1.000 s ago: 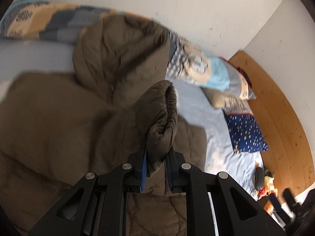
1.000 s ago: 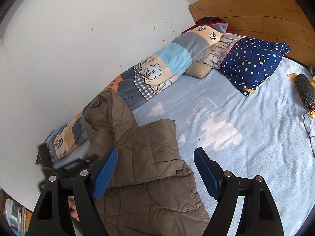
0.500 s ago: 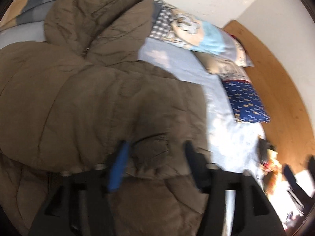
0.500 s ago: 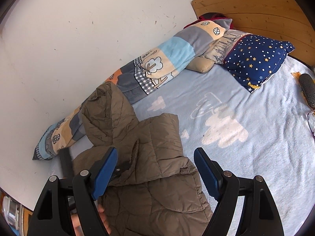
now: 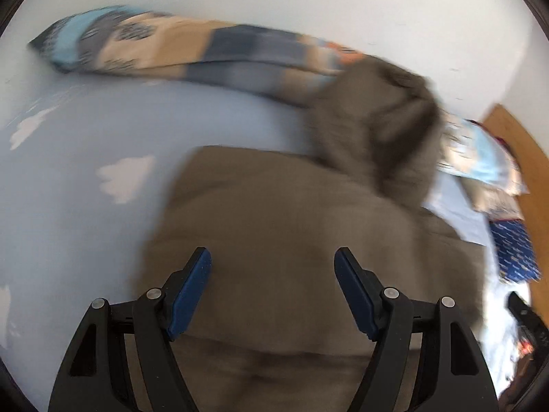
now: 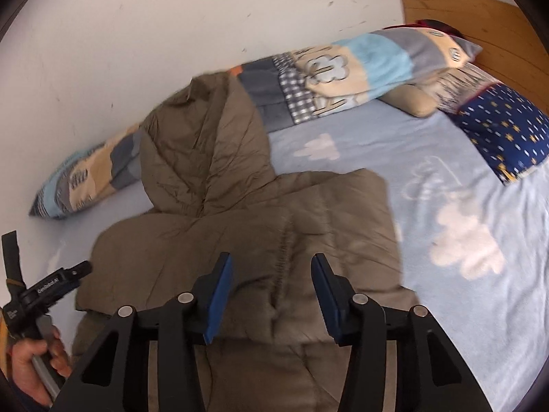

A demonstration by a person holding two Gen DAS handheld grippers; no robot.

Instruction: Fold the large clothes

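- Left wrist view: the left gripper [image 5: 272, 262] hangs over the brown quilted hooded jacket [image 5: 291, 247], which lies flat on the light blue cloud-printed bed sheet [image 5: 79, 213]. Its blue-padded jaws stand wide apart and clamp nothing; the jacket fabric shows only behind the gap.
- Left wrist view: the picture is smeared, so the jacket's edge nearest the gripper is hard to read. A grasp made in this state could catch one quilted layer instead of the whole folded thickness, and the fold would pull open.
- Left wrist view: the jacket's hood [image 5: 381, 127] rests against the long patchwork bolster cushion [image 5: 192, 51] beyond the jacket, along the wall. If the jacket body is lifted, the hood may drag on the cushion and skew the fold.
- Right wrist view: the right gripper [image 6: 271, 267] sits above the jacket [image 6: 240, 233], over the folded-in sleeve and its seam. The jaws are closing, yet the pads do not press the fabric.
- Right wrist view: closing too high would pinch air or a thin ridge; the padded nylon looks slippery and could slide out.
- Right wrist view: the left gripper [image 6: 80, 269] shows at the jacket's left edge, gripped by a bare hand [image 6: 31, 360]. Uneven pulls from the two sides could twist the jacket toward the navy star-patterned pillow [image 6: 504, 134], well to the jacket's right.
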